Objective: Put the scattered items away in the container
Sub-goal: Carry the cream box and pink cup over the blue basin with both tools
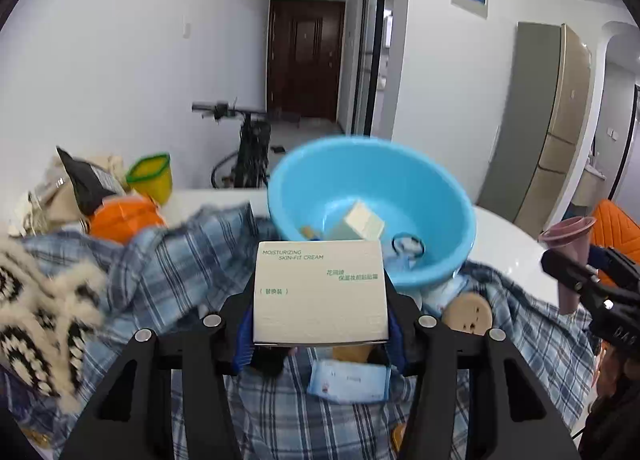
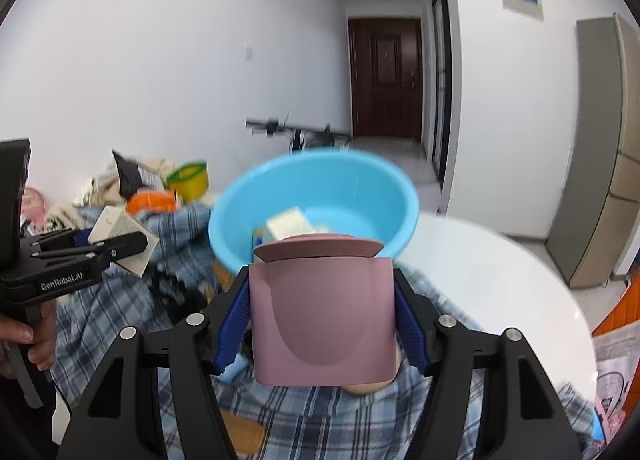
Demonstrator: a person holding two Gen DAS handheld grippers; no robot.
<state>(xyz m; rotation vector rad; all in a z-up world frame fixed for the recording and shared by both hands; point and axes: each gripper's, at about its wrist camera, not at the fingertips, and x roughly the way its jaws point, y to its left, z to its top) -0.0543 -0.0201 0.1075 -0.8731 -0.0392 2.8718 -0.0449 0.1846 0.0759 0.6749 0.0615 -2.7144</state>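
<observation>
I held my left gripper (image 1: 320, 336) pinching a white cardboard cream box (image 1: 320, 292) and my right gripper (image 2: 324, 324) clamping a mauve plastic cup (image 2: 322, 312) short of the round blue plastic basin (image 1: 440, 188), where an early release risked dropping either onto the plaid cloth (image 1: 192, 260).

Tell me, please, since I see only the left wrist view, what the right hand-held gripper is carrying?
Observer: The right hand-held gripper is shut on a pink cup, its blue pads pressing both sides.
Operator: Thank you. Is the cup's flared rim pointing toward the blue basin?
Observer: Yes, the rim points toward the blue basin, which lies just beyond it.
Operator: Can you see who holds the left hand-held gripper?
Observer: A person's hand grips its handle at the left edge; the left hand-held gripper is shut on a white cream box.
</observation>
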